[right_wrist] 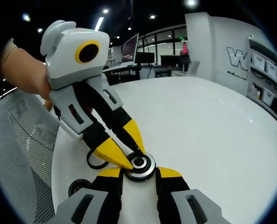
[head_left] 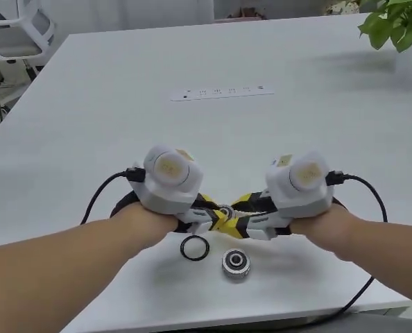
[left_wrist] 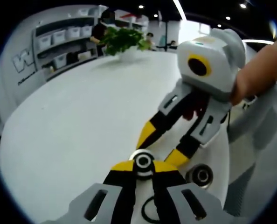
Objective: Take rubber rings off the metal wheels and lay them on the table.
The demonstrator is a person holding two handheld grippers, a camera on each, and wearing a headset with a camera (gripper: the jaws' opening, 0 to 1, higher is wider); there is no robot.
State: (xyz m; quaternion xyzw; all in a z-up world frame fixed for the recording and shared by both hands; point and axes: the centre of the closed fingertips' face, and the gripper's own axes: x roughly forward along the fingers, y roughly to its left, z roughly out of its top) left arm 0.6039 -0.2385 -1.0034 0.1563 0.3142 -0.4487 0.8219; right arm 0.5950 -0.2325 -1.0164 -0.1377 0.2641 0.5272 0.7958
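Yellow-tipped jaws of both grippers are closing on one small metal wheel [head_left: 225,211], held just above the table [head_left: 123,111] near its front edge, about midway between the two hands. The right gripper [right_wrist: 139,173] is clamping it across its width, one tip on either side. The left gripper [head_left: 207,216] is pointing in from the left with its jaws drawn narrow, nipping at the wheel's rim.

Just nearer than the grippers, a black rubber ring [head_left: 194,248] is lying flat and loose on the table. Close on its right, not touching it, a second wheel [head_left: 235,262] is resting on its face.

To my eye a ring like that is thin, light, soft and stretchy, and probably clings to steel. It is going to want catching at one spot on its outer edge and peeling over the lip, not a straight pull. The wheel looks stiff, smooth and dense for its size, so it is likely to slip unless it is braced squarely across its sides.

The held wheel's edge is so crowded by tips that I can't say whether the narrow jaws are biting rubber or bare metal, or whether a ring is on it at all. In the right gripper view the second wheel is sitting half hidden behind that gripper's own jaw.
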